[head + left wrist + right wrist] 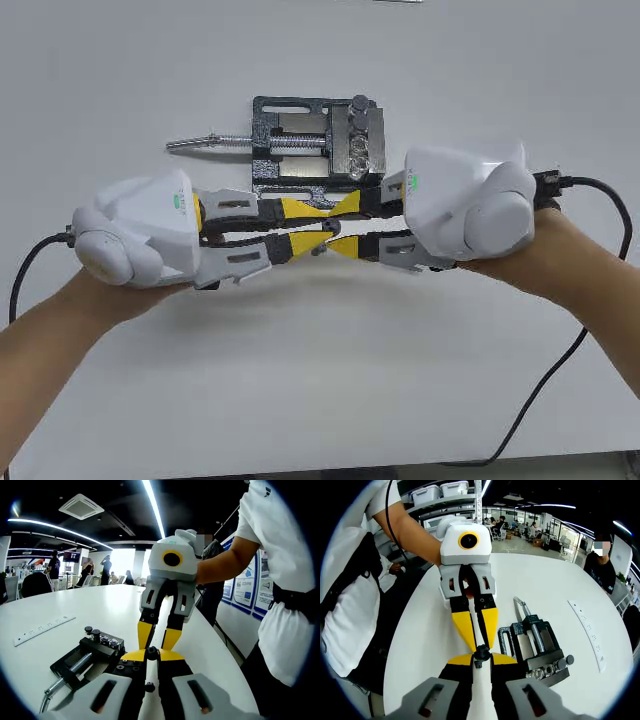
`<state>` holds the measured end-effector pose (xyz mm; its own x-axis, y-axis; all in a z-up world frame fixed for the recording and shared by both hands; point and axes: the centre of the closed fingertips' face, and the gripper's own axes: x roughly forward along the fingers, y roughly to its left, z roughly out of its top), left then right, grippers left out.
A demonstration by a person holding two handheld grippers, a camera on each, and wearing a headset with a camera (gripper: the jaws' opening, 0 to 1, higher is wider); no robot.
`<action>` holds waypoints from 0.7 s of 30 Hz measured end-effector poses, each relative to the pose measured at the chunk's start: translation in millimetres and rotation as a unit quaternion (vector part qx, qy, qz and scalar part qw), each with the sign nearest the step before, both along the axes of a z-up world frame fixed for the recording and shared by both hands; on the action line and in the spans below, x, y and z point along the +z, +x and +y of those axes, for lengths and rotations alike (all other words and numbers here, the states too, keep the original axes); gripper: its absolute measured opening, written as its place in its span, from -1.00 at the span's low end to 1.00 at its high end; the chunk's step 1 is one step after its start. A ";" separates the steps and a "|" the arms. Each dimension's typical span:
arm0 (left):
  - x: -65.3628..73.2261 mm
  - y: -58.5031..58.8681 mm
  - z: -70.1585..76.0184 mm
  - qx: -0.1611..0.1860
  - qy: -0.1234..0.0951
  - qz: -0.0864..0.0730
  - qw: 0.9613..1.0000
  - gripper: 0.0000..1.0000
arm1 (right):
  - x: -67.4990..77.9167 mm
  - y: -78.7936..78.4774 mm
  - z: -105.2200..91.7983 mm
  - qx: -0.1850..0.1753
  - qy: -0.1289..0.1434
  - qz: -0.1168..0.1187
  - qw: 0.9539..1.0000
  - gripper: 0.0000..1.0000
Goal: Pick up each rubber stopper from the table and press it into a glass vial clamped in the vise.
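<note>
1. Two grippers meet tip to tip above the white table (320,380): the left gripper (322,228) reaches in from one side and the right gripper (342,226) from the other.
2. Both jaw pairs stand only narrowly parted, with their yellow tips converging on one spot.
3. One black rubber stopper (481,653) sits between those tips, off the table surface. Which gripper actually grips it cannot be told.
4. Just behind the tips stands the black vise (300,125), resting flat on the table, its screw (215,143) pointing away to the person's left.
5. A row of glass vials (360,155) stands upright, clamped between the vise jaws. In the gripper views, two at one end appear to carry dark tops and the others look clear.
6. A white power strip (44,629) lies on the table, well apart from the vise.
7. One black cable (590,330) trails from the right gripper across the table to its near edge.
8. Around the table is an open office: ceiling light strips (155,505), an air-conditioning cassette (82,506), shelves with storage boxes (440,492), and people (54,565) standing in the background.
</note>
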<state>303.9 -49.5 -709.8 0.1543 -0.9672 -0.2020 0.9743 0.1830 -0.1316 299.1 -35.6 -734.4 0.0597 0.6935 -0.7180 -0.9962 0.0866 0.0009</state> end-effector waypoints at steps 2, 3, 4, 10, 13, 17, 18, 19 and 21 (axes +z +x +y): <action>0.9 1.0 0.5 0.001 -0.003 0.002 1.000 -0.94 | 1.4 0.7 0.1 -0.001 0.003 0.000 1.000 -0.77; 1.1 1.1 0.5 0.001 -0.003 0.002 1.000 -0.94 | 1.7 0.9 0.1 0.000 0.003 -0.002 1.000 -0.77; 1.3 1.1 0.4 0.001 -0.003 0.001 1.000 -0.94 | 2.0 1.0 0.1 0.001 0.003 -0.003 1.000 -0.77; -1.4 1.0 1.0 -0.003 0.004 0.001 1.000 -0.94 | 1.1 1.4 -1.7 0.006 -0.004 -0.007 1.000 -0.77; -1.5 0.6 0.8 -0.006 0.004 0.001 1.000 -0.94 | 1.5 0.8 -2.0 0.011 -0.007 -0.009 1.000 -0.77; -2.5 0.6 -0.1 -0.009 0.006 0.002 1.000 -0.94 | 0.5 0.3 -2.8 0.020 -0.017 -0.014 1.000 -0.77; -2.4 0.6 -0.3 -0.009 0.006 0.002 1.000 -0.94 | 0.7 0.1 -2.9 0.022 -0.018 -0.015 0.999 -0.77; -2.3 0.4 -0.5 -0.010 0.006 0.004 1.000 -0.94 | 0.9 -0.1 -3.1 0.024 -0.020 -0.016 0.999 -0.77; -2.4 -0.1 -1.3 -0.013 0.007 0.005 1.000 -0.94 | 0.8 -1.1 -3.9 0.031 -0.027 -0.019 0.999 -0.77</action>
